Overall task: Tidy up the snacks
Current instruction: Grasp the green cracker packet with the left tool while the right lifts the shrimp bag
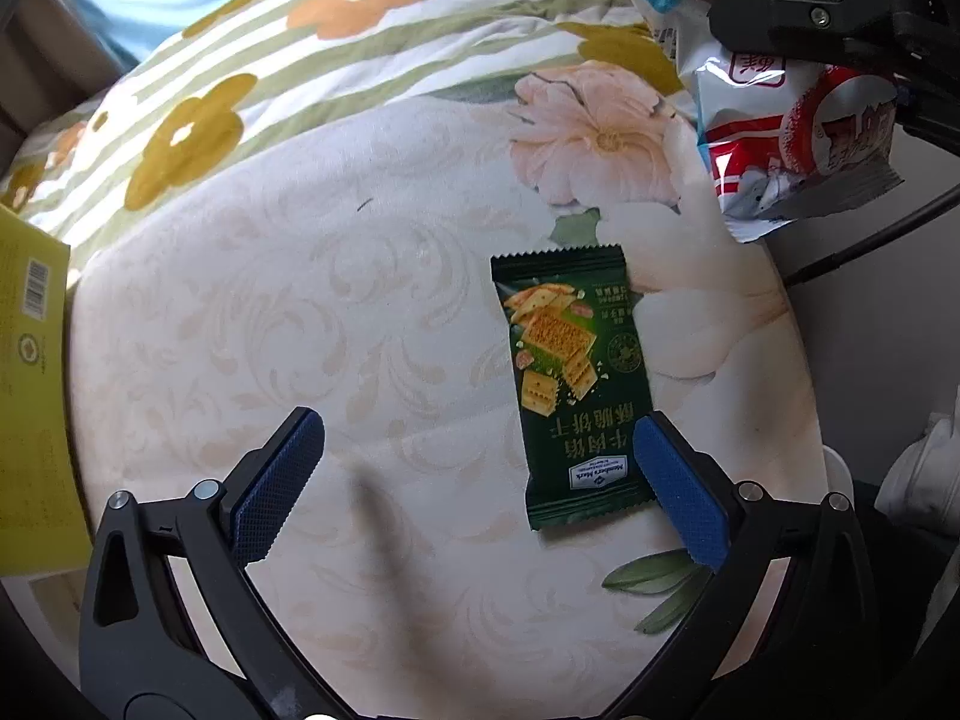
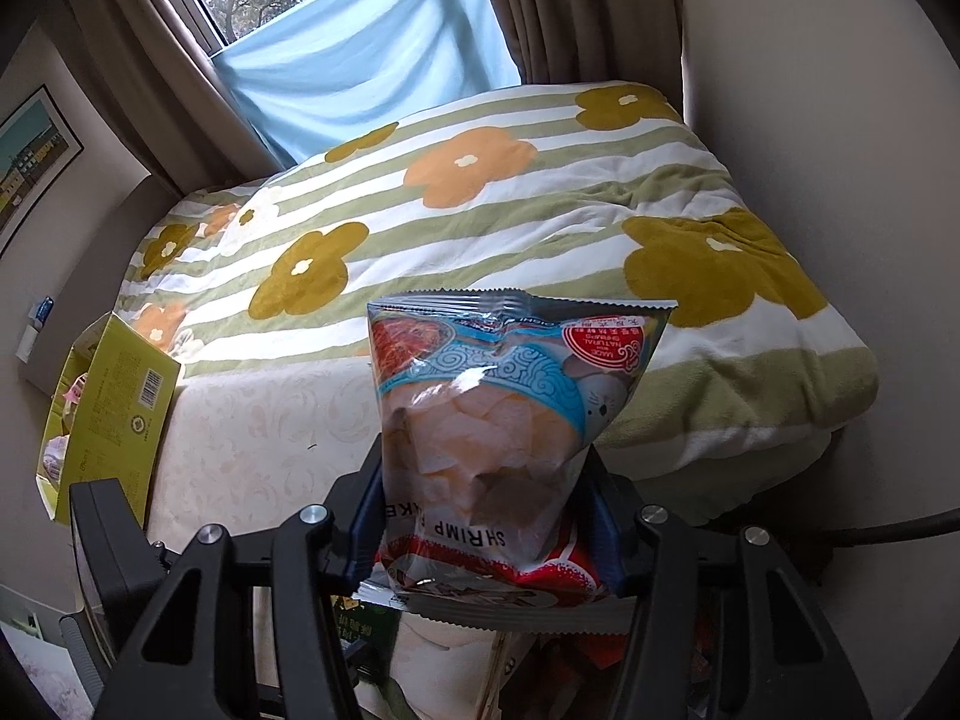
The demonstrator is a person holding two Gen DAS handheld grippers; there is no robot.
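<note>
The shrimp chip bag [image 2: 498, 450] is clamped upright in the right gripper [image 2: 486, 534] and lifted clear of the bed [image 1: 300, 330], probably headed for the yellow box [image 2: 114, 414]. The left gripper [image 1: 480, 480] is spread wide, and the green cracker packet [image 1: 570, 384] lies flat by its right finger, lined up for grabbing.

The left tool [image 1: 479, 462] shows two matte black plastic arms, angular and braced with triangular cut-outs, each tipped with a blue pad [image 1: 277, 483] of fine cross-hatched rubber with a saw-toothed lower edge. Round silver screws [image 1: 207, 487] sit at the arm joints just behind those pads. The right tool [image 2: 486, 531] is the same build: black ribbed arms, silver screw heads [image 2: 316, 514], dark blue pads. No skin or sleeve shows.
</note>
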